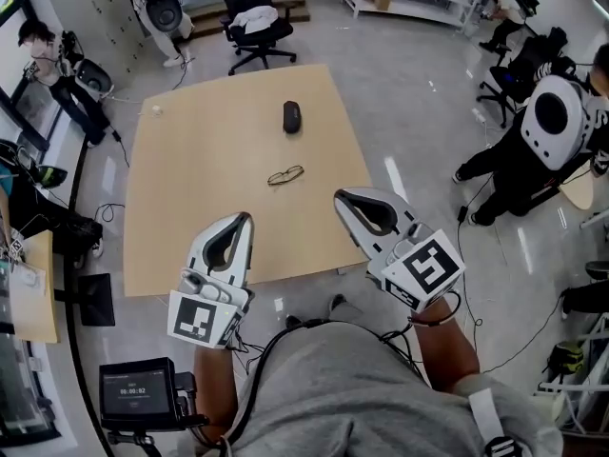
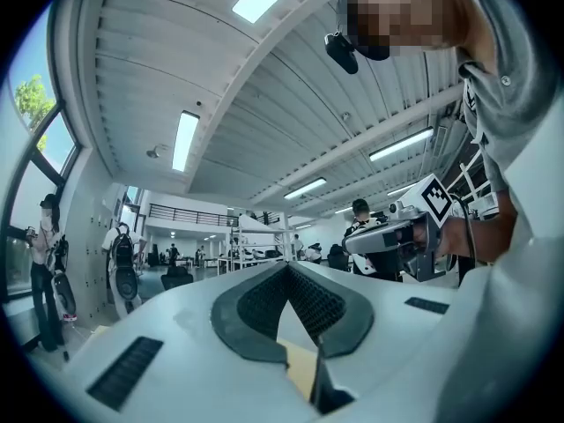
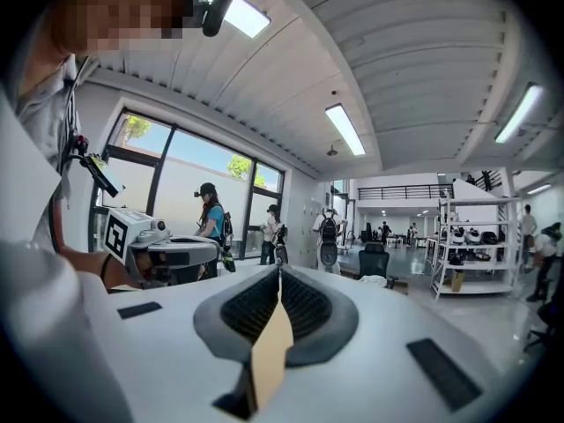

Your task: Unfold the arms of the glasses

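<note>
Hovering shut, empty: left claw, right claw.

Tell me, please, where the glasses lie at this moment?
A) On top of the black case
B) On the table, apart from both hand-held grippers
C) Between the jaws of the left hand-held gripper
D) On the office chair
B: in the head view the glasses lie on the wooden table, nearer the person than the black case. The left hand-held gripper and the right hand-held gripper are short of them, jaws together on nothing.
</note>
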